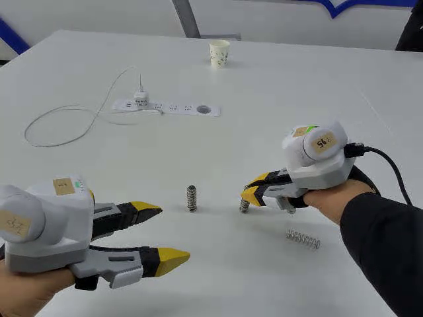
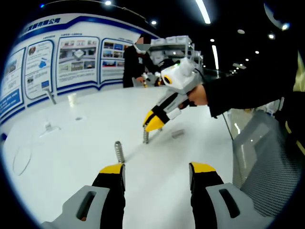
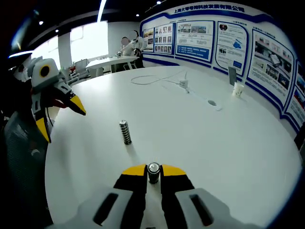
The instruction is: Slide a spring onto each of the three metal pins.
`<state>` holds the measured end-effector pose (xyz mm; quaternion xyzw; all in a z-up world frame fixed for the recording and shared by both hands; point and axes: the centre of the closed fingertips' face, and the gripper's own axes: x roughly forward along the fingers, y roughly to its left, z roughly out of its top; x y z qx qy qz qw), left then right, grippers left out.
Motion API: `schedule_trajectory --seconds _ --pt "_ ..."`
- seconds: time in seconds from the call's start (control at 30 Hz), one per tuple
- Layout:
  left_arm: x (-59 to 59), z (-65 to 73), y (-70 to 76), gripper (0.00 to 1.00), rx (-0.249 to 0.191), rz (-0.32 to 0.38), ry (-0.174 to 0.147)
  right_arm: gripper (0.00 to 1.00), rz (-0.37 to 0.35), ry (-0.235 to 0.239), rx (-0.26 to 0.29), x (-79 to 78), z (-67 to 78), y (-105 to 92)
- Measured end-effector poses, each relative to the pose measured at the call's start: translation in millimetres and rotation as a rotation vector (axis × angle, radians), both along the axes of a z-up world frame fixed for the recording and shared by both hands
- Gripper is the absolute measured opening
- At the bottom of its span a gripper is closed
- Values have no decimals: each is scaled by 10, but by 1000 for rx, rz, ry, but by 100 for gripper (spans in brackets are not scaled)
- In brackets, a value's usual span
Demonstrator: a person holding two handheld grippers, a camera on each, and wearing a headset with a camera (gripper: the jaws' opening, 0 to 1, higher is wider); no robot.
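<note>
Held spring [image 1: 244, 207]: upright on table [image 1: 297, 99], pinched in the right gripper's [image 1: 251, 195] narrow jaws.
Second spring [image 1: 192, 198]: upright, near, to its left.
Loose spring [image 1: 303, 238]: lying flat near right gripper.
Left gripper [image 1: 172, 232]: jaws wide, empty.

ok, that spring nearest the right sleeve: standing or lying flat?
Lying flat. The spring rests on its side on the table, coils running sideways, while the middle spring stands upright.
</note>
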<state>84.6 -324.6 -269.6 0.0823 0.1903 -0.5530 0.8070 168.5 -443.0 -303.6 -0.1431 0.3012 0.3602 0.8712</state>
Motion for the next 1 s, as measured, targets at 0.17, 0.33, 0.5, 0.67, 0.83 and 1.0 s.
schedule_trajectory --seconds 0.17,0.33,0.5,0.67,0.83,1.0 --pt "-3 0 -6 55 -1 1 0 12 -8 8 -8 -1 -37 -16" --pt "-2 3 -6 55 -3 2 0 12 -10 16 -20 0 -75 -18" --pt "2 -7 3 54 -3 3 2 12 -10 12 -21 10 -76 -6" --pt "6 -15 3 55 -3 3 3 13 -9 20 -25 -2 -102 -14" --pt "6 -14 -11 54 -4 0 2 15 -15 29 -22 -25 -115 -44" --pt "7 -9 -32 55 -6 -2 1 16 -23 27 -21 -51 -96 -89"
